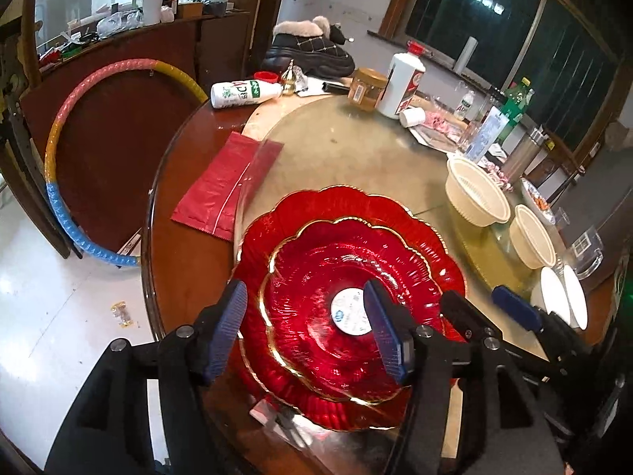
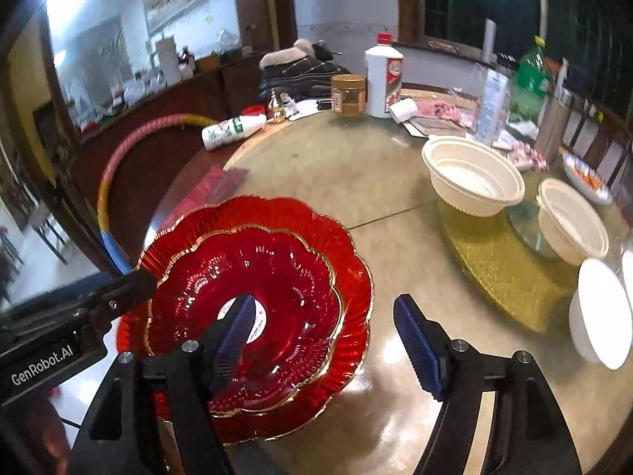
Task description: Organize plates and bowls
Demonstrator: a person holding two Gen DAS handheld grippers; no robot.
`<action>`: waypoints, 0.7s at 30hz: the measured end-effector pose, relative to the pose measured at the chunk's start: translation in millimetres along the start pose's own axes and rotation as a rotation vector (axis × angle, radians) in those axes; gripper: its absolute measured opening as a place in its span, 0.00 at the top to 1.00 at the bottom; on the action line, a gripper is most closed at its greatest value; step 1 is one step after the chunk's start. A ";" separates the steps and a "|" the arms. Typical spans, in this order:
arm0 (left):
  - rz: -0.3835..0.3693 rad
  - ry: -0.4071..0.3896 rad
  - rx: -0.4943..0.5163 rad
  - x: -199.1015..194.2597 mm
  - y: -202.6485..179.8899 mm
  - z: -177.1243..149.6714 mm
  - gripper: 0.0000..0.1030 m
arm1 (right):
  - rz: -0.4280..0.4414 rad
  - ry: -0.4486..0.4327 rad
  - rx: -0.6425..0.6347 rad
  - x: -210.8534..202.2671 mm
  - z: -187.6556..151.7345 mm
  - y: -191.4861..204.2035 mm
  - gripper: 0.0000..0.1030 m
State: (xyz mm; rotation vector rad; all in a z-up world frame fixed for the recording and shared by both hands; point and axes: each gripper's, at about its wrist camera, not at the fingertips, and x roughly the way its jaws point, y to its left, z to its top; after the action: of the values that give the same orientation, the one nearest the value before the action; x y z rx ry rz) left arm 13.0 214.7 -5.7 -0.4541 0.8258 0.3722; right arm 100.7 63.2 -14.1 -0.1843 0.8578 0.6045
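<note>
Two red scalloped glass plates with gold rims lie stacked near the table's front edge, the small plate [image 1: 316,277] [image 2: 277,269] nested on the large plate [image 1: 356,206] [image 2: 352,261]. My left gripper [image 1: 304,289] hovers open over their left half, its pads off the glass. My right gripper [image 2: 324,301] is open over their right edge, one pad above the centre label and the other above bare table. Each gripper shows in the other's view: the right gripper [image 1: 482,301] and the left gripper's finger [image 2: 138,281]. White bowls [image 1: 476,194] [image 2: 472,176] stand to the right, with one more bowl [image 2: 571,221] and stacked white bowls [image 2: 599,312] nearer.
A red plastic bag [image 1: 225,186] lies left of the plates. At the back stand a white bottle [image 1: 399,83], a jar [image 1: 366,89], a toppled bottle [image 1: 241,93] and a boot [image 1: 308,51]. A gold mat [image 2: 498,261] lies under the bowls. A coloured hoop [image 1: 67,158] leans beside the table.
</note>
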 end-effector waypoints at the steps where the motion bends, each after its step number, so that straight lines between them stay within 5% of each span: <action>1: -0.003 -0.003 0.001 -0.8 -2.0 -0.2 0.35 | 0.041 0.005 0.036 -1.8 -0.3 -6.5 0.23; 3: -0.001 -0.016 -0.013 -3.0 -4.7 0.2 0.27 | 0.089 0.026 0.088 -0.7 -0.6 -16.5 0.22; 8: -0.035 0.000 0.000 -3.6 -21.1 8.7 0.26 | 0.283 0.090 0.298 3.5 -3.7 -59.6 0.20; 14: -0.081 0.027 0.086 8.2 -65.0 32.7 0.26 | 0.288 0.074 0.488 -2.7 -5.5 -123.2 0.18; 21: -0.139 0.159 0.102 55.5 -136.8 68.7 0.26 | 0.241 0.011 0.629 -1.6 9.5 -186.0 0.17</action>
State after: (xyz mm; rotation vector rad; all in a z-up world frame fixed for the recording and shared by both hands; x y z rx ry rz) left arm 156.0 143.1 25.1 -0.4472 0.9573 0.1660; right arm 211.8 -86.0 -22.3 0.4917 1.0491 0.5297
